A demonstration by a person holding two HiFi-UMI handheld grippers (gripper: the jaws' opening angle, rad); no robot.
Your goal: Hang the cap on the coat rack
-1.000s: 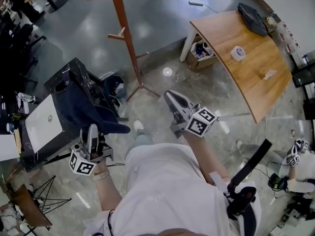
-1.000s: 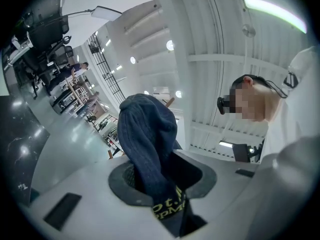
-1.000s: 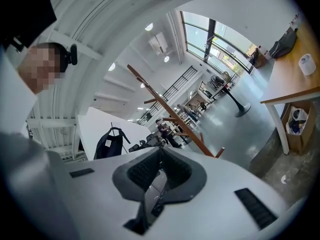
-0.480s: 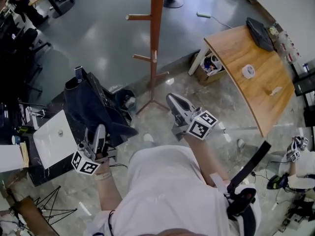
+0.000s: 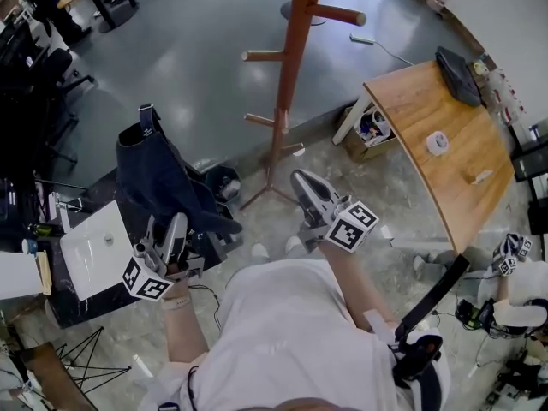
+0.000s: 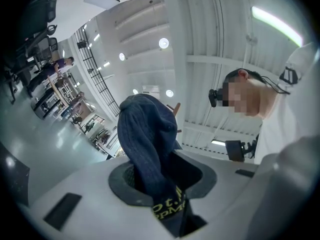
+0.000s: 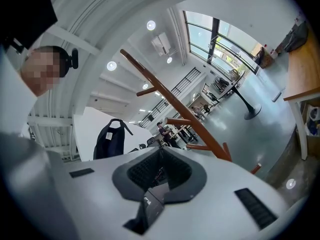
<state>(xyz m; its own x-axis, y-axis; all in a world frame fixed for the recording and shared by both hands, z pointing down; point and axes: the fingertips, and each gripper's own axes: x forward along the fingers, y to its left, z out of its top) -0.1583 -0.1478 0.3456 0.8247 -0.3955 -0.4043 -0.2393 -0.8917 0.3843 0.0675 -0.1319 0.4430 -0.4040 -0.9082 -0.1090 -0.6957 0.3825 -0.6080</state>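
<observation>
Plenty of open, glossy grey floor (image 5: 197, 50) surrounds the slim red-brown wooden coat rack (image 5: 295, 58) with angled pegs, left of which the left gripper (image 5: 167, 227) clamps the soft dark-blue ribbed knit cap (image 5: 158, 174), clear of every peg, while the right gripper (image 5: 300, 180) has its jaws pressed together, empty.
</observation>
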